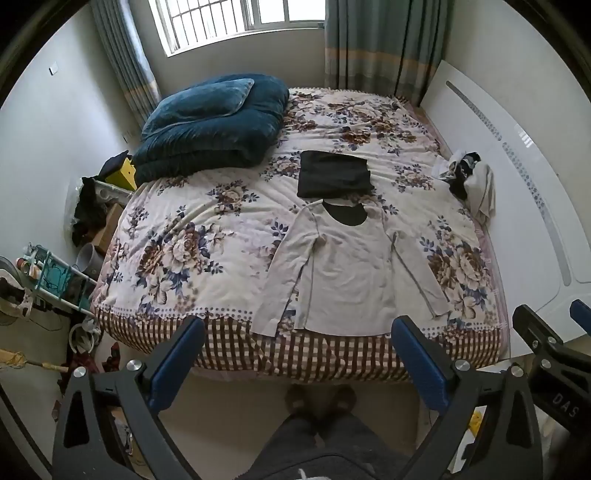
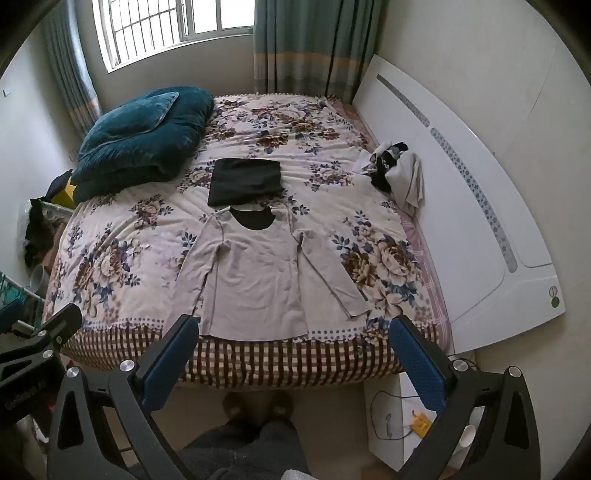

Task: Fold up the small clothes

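1. Nearest, the left hand-held gripper (image 1: pixel 295 354) hangs over the floor at the foot of the bed (image 1: pixel 229 350), its blue-padded fingers (image 1: pixel 177 358) spread wide apart and holding nothing.
2. Beside it, the right hand-held gripper (image 2: pixel 295 354) is likewise wide open and empty, off the bed's near edge.
3. Just beyond, a pale long-sleeved top (image 1: pixel 343 269) lies flat on the floral bedspread, hem at the near edge, both sleeves angled outward, dark lining showing at the neckline.
4. Farther on, a folded black garment (image 1: pixel 334 179) sits just past the collar, almost touching it.
5. To the far right, a small heap of unfolded clothes (image 1: pixel 469 181) rests against the white headboard (image 1: pixel 517 177).
6. At the far left, a folded teal quilt (image 1: pixel 214 125) with a cushion on top lies near the window (image 1: pixel 236 18).
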A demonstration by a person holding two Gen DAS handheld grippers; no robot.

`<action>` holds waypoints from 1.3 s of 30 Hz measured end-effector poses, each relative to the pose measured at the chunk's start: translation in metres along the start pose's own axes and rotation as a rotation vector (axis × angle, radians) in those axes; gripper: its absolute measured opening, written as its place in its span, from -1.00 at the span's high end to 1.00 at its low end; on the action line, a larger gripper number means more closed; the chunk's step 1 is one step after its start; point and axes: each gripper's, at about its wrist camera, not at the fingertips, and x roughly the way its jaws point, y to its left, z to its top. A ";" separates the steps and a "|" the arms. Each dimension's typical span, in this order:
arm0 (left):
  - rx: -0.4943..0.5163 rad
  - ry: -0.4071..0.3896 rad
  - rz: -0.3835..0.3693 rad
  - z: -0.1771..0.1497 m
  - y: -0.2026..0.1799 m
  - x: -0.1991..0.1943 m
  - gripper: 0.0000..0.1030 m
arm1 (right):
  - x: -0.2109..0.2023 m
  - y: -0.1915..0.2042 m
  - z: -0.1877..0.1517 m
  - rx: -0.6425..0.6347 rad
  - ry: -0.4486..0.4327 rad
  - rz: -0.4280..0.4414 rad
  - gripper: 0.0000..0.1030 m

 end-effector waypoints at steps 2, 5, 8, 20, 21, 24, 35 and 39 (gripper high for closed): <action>-0.001 -0.001 -0.003 0.000 0.000 0.000 -1.00 | -0.001 0.000 0.000 -0.003 -0.002 0.000 -1.00; -0.002 -0.002 -0.011 0.001 -0.001 0.000 -1.00 | -0.003 -0.001 0.000 0.002 -0.004 0.003 -1.00; 0.000 -0.003 -0.002 0.000 -0.001 0.001 -1.00 | -0.003 0.000 0.000 -0.003 -0.003 0.001 -1.00; 0.006 -0.016 -0.003 0.006 -0.002 -0.006 -1.00 | -0.006 -0.001 -0.002 -0.001 -0.006 0.003 -1.00; 0.007 -0.014 -0.003 0.007 -0.002 -0.006 -1.00 | -0.006 0.000 -0.001 -0.001 -0.005 0.003 -1.00; 0.006 -0.019 -0.002 0.007 -0.002 -0.008 -1.00 | -0.009 -0.001 -0.001 0.000 -0.010 0.004 -1.00; 0.007 -0.024 0.001 0.004 -0.005 -0.009 -1.00 | -0.016 -0.001 0.006 0.000 -0.016 0.004 -1.00; 0.005 -0.024 0.001 0.003 -0.005 -0.008 -1.00 | -0.016 -0.001 0.004 -0.001 -0.018 0.003 -1.00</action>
